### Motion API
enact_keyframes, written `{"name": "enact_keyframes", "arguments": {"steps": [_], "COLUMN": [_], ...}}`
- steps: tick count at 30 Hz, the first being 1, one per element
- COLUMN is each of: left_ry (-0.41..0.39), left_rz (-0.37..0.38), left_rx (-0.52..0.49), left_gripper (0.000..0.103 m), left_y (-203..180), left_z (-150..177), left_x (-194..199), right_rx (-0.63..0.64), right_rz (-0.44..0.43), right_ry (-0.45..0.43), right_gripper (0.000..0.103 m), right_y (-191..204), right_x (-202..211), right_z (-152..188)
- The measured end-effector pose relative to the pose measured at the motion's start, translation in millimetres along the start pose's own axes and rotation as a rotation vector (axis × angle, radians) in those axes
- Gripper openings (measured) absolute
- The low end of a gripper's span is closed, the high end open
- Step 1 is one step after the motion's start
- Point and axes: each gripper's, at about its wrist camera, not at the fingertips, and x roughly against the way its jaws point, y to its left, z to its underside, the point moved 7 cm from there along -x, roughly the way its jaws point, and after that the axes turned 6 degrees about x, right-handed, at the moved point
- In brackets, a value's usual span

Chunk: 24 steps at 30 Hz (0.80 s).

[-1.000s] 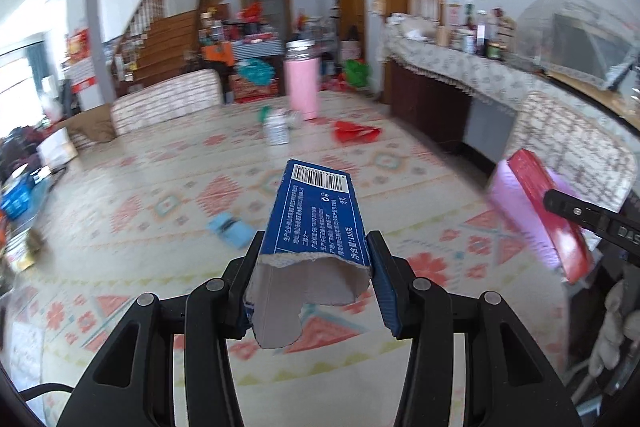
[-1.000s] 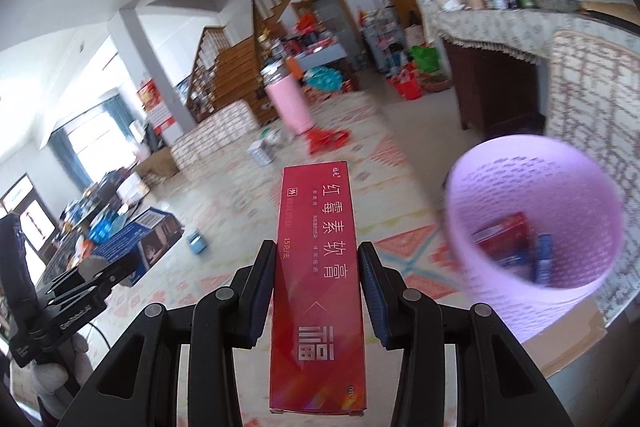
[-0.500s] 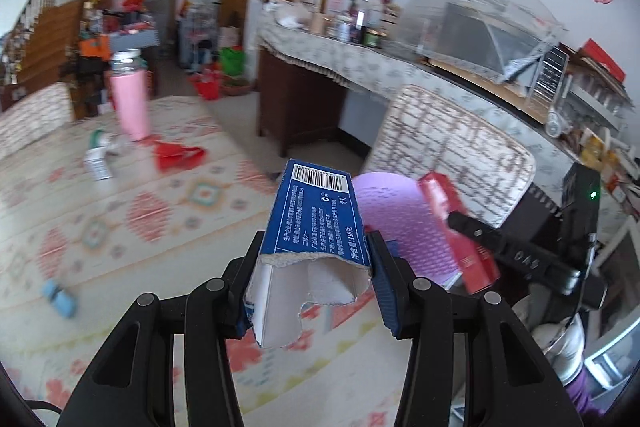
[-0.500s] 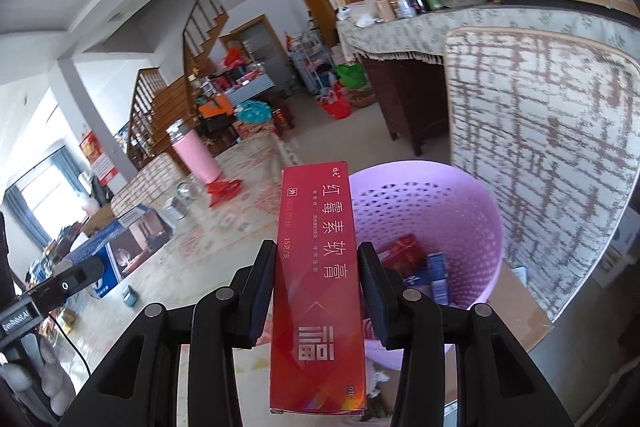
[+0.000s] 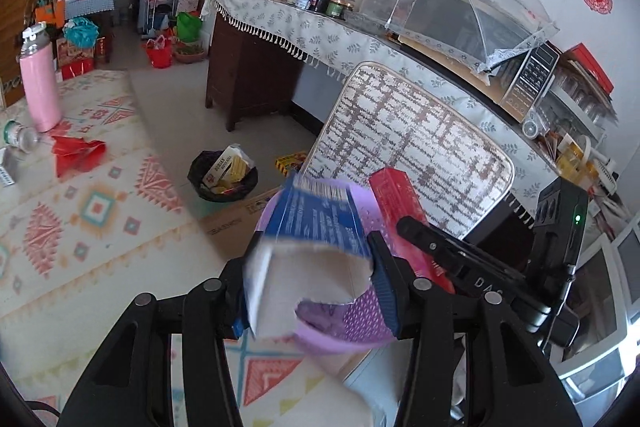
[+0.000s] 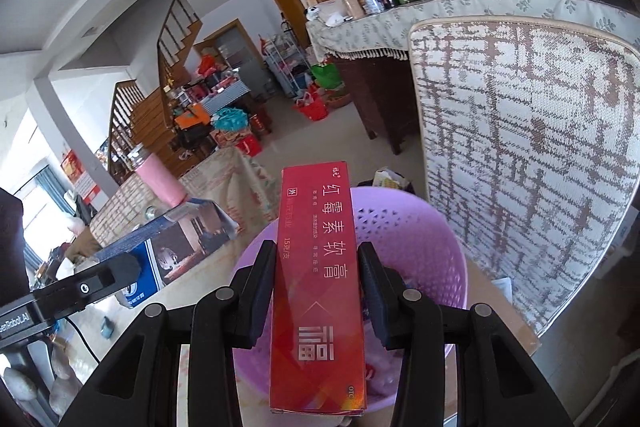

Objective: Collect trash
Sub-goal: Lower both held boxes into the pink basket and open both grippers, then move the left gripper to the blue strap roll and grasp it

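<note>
My left gripper (image 5: 310, 277) is shut on a torn blue carton (image 5: 316, 223) and holds it over the rim of the purple perforated basket (image 5: 360, 323). My right gripper (image 6: 318, 283) is shut on a long red box (image 6: 318, 291) with white Chinese lettering, held above the same purple basket (image 6: 420, 259). The red box (image 5: 396, 195) and right gripper also show in the left wrist view, over the basket's far side. The blue carton (image 6: 180, 247) shows at the left of the right wrist view. The basket's contents are mostly hidden.
A woven chair back (image 5: 404, 147) stands just behind the basket. A black bin bag (image 5: 222, 177) with packets sits on the floor. On the patterned table are a pink flask (image 5: 38, 87), a red wrapper (image 5: 76, 153) and a small jar (image 5: 18, 135). A cardboard sheet (image 5: 232, 223) lies under the basket.
Both grippers have swung right and closer to the purple basket. The blue carton and the red box now hang over its rim; both stay gripped.
</note>
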Motion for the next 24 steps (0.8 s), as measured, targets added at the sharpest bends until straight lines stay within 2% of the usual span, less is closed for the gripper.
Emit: {"name": "enact_keyframes", "arguments": {"steps": [2, 4, 6, 7, 13, 17, 24], "left_ry": [0.008, 0.013, 0.011, 0.006, -0.014, -0.02, -0.056], "left_rz": [-0.002, -0.006, -0.016, -0.028, -0.119, -0.174, -0.298], "left_rx": [0.002, -0.002, -0.014, -0.022, -0.042, -0.016, 0.049], "left_gripper": [0.05, 0.053, 0.059, 0.061, 0.064, 0.064, 0.064], "left_y": [0.2, 0.7, 1.6, 2.9, 20.9, 46.6, 112.8], "left_z": [-0.6, 1.7, 6.4, 9.1, 26.8, 41.4, 71.2], "left_x": [-6.4, -7.1, -3.0, 1.0, 29.3, 54.3, 114.0], "right_rx": [-0.003, -0.021, -0.039, -0.034, -0.026, -0.017, 0.027], "right_rz": [0.016, 0.025, 0.011, 0.007, -0.01, -0.032, -0.058], "right_ry": [-0.002, 0.004, 0.007, 0.01, 0.025, 0.025, 0.027], "right_gripper": [0.046, 0.055, 0.059, 0.06, 0.064, 0.067, 0.073], "right_y": [-6.2, -10.8, -12.3, -10.6, -1.5, 11.2, 42.3], "right_x": [-6.5, -10.3, -10.9, -9.6, -5.0, 1.4, 15.5], "right_z": [-2.9, -2.2, 0.3, 3.9, 13.7, 17.8, 25.9]}}
